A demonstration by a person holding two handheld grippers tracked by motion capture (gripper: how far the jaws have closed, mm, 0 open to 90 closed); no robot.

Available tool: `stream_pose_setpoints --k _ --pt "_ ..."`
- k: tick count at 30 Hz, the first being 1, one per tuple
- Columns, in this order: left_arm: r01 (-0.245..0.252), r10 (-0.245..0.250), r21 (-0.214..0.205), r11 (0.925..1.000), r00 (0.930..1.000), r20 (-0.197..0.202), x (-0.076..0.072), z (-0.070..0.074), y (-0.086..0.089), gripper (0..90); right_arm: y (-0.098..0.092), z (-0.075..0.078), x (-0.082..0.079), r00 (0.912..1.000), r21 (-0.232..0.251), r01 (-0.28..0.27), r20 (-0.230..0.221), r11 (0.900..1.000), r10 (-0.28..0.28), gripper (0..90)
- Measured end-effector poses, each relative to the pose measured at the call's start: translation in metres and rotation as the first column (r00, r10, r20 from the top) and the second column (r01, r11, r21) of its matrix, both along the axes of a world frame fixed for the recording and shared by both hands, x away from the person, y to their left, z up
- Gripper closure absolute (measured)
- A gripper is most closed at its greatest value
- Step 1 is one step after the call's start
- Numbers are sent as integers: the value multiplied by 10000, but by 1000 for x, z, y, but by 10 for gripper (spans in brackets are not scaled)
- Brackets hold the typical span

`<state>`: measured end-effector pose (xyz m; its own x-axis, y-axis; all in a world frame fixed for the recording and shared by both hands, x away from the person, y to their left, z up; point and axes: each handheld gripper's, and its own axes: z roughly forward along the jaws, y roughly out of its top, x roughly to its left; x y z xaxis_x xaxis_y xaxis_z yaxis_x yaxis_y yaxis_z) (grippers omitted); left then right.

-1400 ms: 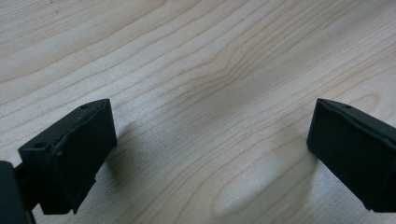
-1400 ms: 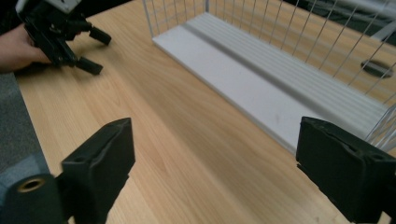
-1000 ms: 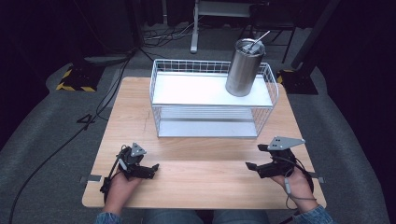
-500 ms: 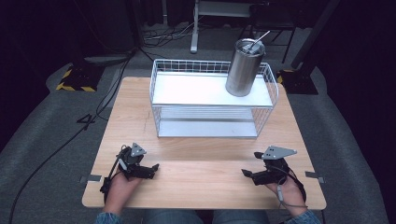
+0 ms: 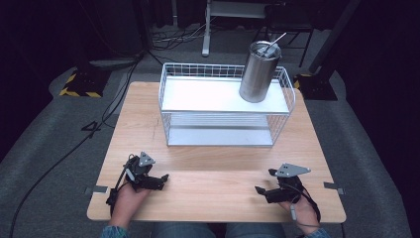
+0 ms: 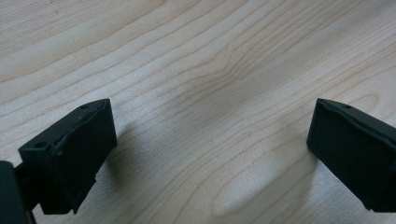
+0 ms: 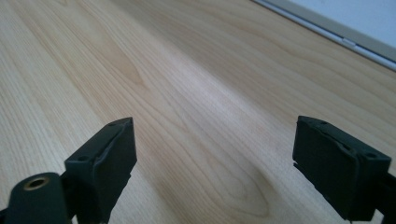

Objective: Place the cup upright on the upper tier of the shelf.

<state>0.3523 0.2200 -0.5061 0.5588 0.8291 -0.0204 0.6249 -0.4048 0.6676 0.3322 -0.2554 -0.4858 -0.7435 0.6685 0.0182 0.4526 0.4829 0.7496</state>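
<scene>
**On the table: both grippers low and apart, tumbler up on the wire rack**

Near the front edge of the wooden table [image 5: 218,168] both hands rest with their grippers. Left gripper [image 5: 157,180] sits at the front left, jaws pointing toward the table's middle, grey three-cornered plate on top, cable trailing back over the left hand [image 5: 126,198]. Right gripper [image 5: 263,184] sits at the front right, jaws pointing left toward the middle, held by the right hand [image 5: 302,210]. The two grippers are well apart from each other.

Left gripper view: both black jaws spread wide, bare wood grain between them, nothing held, jaws close over the table top with shadows under them. Right gripper view: jaws also spread wide, nothing between them but wood; a pale strip, the base of the rack [image 7: 327,32], crosses the top right corner.

Wire rack [image 5: 168,106], white, two tiers, stands at the middle back of the table, well apart from both grippers. Steel tumbler [image 5: 257,74] stands upright on the rack's top shelf at its right end, close to the right rim. A straw [image 5: 275,40] sticks out of its lid, leaning right.

Dark floor around the table, cables [image 5: 74,148] running off to the left, yellow-black hazard tape [image 5: 77,89] at back left.
</scene>
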Motion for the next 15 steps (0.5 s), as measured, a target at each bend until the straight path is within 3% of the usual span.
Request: stream_pose_setpoints --k 9,15 --pt "-9 9 -8 10000 10000 -2 0 0 0 20 2 -13 -4 9999 -465 93 -43 9989 -95 139" --pt "-8 8 -9 10000 10000 0 0 0 0 20 2 -18 -5 9997 -506 189 -111 9985 -195 132"
